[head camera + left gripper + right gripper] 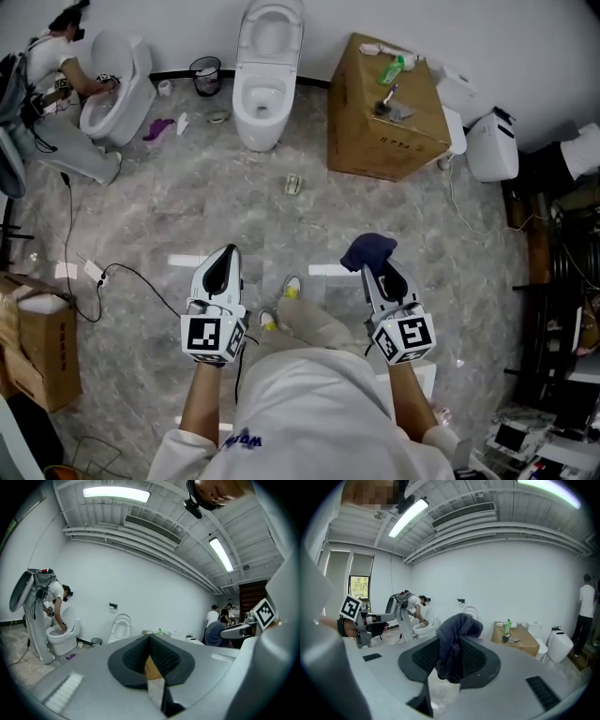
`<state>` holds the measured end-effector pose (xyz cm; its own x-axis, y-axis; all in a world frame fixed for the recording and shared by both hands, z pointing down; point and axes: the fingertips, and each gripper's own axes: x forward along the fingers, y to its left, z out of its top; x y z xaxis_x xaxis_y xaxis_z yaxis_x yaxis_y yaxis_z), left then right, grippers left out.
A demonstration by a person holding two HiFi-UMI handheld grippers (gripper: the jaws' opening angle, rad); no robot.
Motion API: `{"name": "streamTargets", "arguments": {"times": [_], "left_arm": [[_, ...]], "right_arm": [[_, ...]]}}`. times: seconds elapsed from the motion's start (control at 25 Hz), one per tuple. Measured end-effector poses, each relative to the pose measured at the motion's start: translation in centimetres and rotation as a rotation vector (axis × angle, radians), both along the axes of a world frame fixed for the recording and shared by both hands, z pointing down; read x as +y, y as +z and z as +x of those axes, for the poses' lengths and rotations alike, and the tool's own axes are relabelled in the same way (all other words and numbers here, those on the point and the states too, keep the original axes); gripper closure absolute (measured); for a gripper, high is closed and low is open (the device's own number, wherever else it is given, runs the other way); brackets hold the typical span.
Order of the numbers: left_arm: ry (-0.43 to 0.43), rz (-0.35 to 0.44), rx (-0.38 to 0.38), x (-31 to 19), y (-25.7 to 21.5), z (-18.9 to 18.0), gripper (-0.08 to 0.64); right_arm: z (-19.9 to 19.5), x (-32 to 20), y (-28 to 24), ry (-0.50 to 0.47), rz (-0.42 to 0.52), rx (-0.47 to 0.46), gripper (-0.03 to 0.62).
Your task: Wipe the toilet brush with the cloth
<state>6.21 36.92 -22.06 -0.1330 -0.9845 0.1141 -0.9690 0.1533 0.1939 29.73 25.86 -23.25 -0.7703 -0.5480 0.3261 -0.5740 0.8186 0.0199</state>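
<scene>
Right tongs [382, 272] are clamping the dark blue cloth [367, 250], which is bunching up over their tips; we are holding the left tongs [222, 269] alongside, pressed together and gripping nothing.

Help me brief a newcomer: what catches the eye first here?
A dark blue cloth bunched in the shut right claw, right of centre in the head view. Farther ahead stands a white toilet, a cardboard box to its right. The left claw is shut, empty.
</scene>
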Motion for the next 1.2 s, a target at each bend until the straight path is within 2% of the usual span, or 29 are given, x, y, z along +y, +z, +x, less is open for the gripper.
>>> {"name": "streamTargets", "arguments": {"times": [0.32,0.56,0.8,0.92,1.2], "left_arm": [[0.074,-0.08,0.003,-7.4,1.3,-0.1,0.558],[0.125,-0.173,-0.084,-13.2,0.8,-1.6,0.558],[0.108,-0.25,-0.175,-17.8,0.2,-3.2,0.558],[0.115,-0.271,-0.239,-19.9,0.4,-3.1,0.558],[0.158,-0.276,-0.224,-23.3,0.7,-3.7,0.558]], "right_arm": [[-0.6,-6.7,3.5,0.076,-0.088,-0.034,0.474],[-1.0,-14.6,5.7,0.16,-0.125,-0.092,0.474],[-0.1,-20.3,8.7,0.212,-0.188,-0.123,0.474],[-0.1,-22.0,9.8,0.227,-0.198,-0.121,0.474],[-1.7,-23.3,10.4,0.233,-0.211,-0.11,0.474]]}}
